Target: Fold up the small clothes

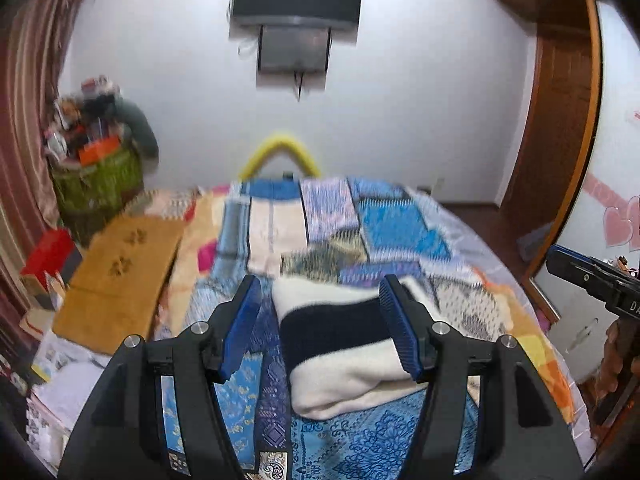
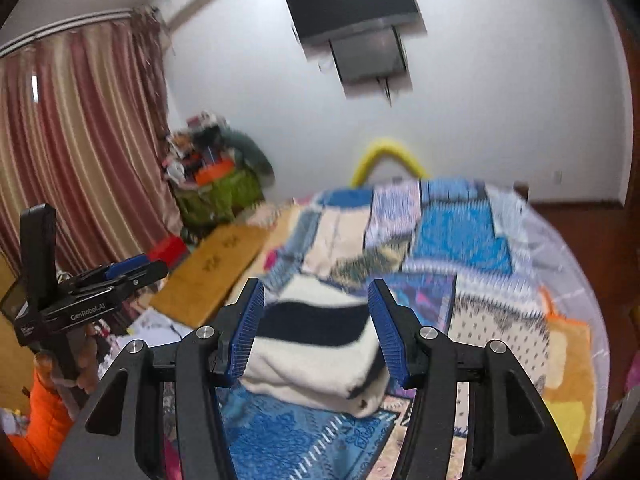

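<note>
Even indoor light, motion blur smearing both views, strong fisheye bending and dark vignette at the edges.

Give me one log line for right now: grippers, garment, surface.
left gripper: open, empty | right gripper: open, empty | garment: cream and navy, folded, lying on bedspread | contact: none visible

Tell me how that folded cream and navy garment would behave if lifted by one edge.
The garment looks thick, soft knit, so it would likely sag and unfold. Its stacked layers lie loose, so they would probably slide apart. Probably light.
</note>
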